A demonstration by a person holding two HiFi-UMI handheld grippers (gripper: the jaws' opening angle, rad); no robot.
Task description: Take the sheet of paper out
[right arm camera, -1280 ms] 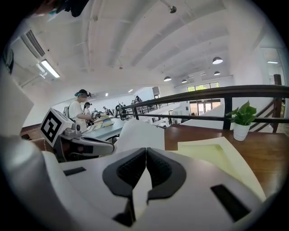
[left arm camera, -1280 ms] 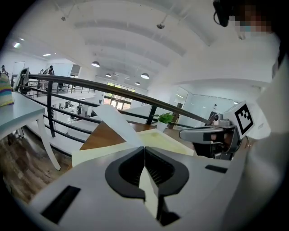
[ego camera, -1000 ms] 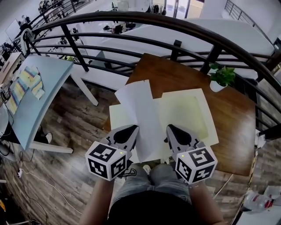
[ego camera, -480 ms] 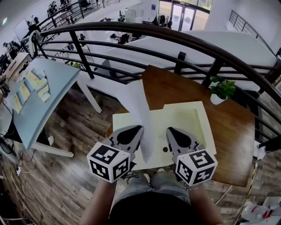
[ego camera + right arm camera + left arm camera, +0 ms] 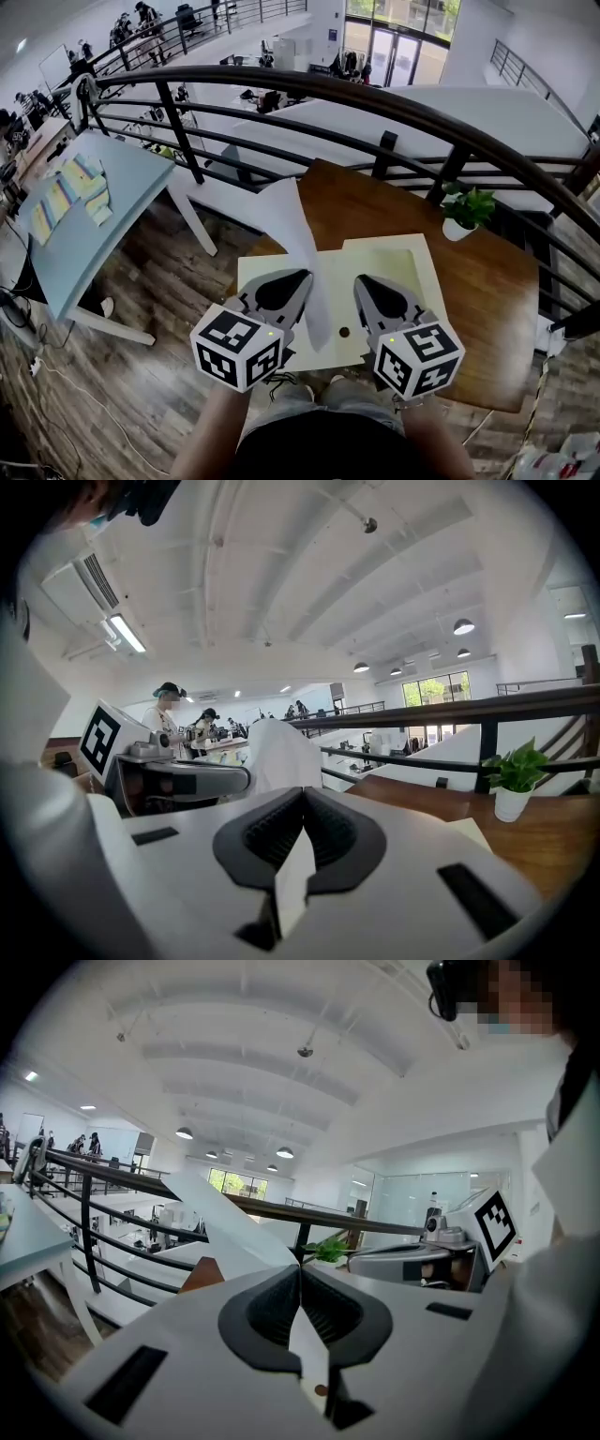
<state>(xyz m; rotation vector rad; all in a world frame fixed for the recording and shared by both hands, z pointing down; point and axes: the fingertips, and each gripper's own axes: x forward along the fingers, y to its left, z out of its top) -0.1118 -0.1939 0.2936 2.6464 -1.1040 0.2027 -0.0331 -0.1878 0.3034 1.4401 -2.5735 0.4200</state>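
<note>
One brown wooden table [image 5: 487, 281] bears a wide cream folder [image 5: 398, 272], lying flat near the person's edge. Above it the white sheet of paper [image 5: 292, 230] stands lifted and bent, its top leaning to the far left. Whether its lower end still sits in the folder cannot be told. The left gripper [image 5: 302, 278] has its jaws closed on the sheet, and the right gripper [image 5: 362, 281] likewise pinches a strip of it. A black railing [image 5: 375, 98] curves beyond the table. A pale blue table [image 5: 84, 234] stands at left, and a small potted plant [image 5: 466, 208] sits at the wooden table's far right, apart from the folder.
</note>
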